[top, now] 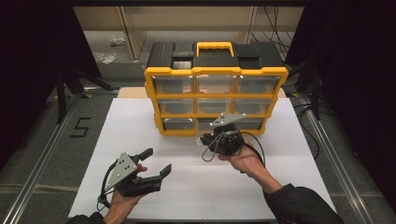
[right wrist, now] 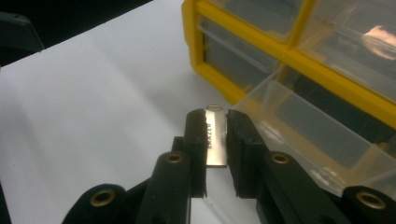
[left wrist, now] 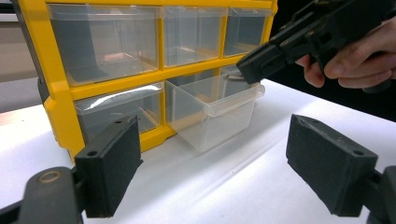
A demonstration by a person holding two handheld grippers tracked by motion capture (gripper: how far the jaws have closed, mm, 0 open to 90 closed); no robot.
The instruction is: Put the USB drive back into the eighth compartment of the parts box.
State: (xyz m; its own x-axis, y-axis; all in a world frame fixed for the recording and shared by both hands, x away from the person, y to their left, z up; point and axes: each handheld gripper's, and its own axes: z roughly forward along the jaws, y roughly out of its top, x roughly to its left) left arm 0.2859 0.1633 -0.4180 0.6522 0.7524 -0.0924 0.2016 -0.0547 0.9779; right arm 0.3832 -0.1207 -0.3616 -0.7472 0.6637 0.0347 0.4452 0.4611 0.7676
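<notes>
So the right hand-held gripper (right wrist: 215, 140) is pinching a small flat metal strip (right wrist: 215, 140) between its jaws, with some stamped lettering on it that's too small to read. It's right at the front lip of a clear plastic drawer (left wrist: 212, 109) that's pulled partway out of the bottom row of a yellow and black drawer cabinet (top: 215, 70). The left hand-held gripper (top: 152, 163) sits lower on the white worktop (top: 140, 121), well apart from the cabinet, jaws spread wide and holding nothing, pointing toward the drawers. The cabinet stands upright at the far side of the worktop, the rest of its clear drawers pushed in.
</notes>
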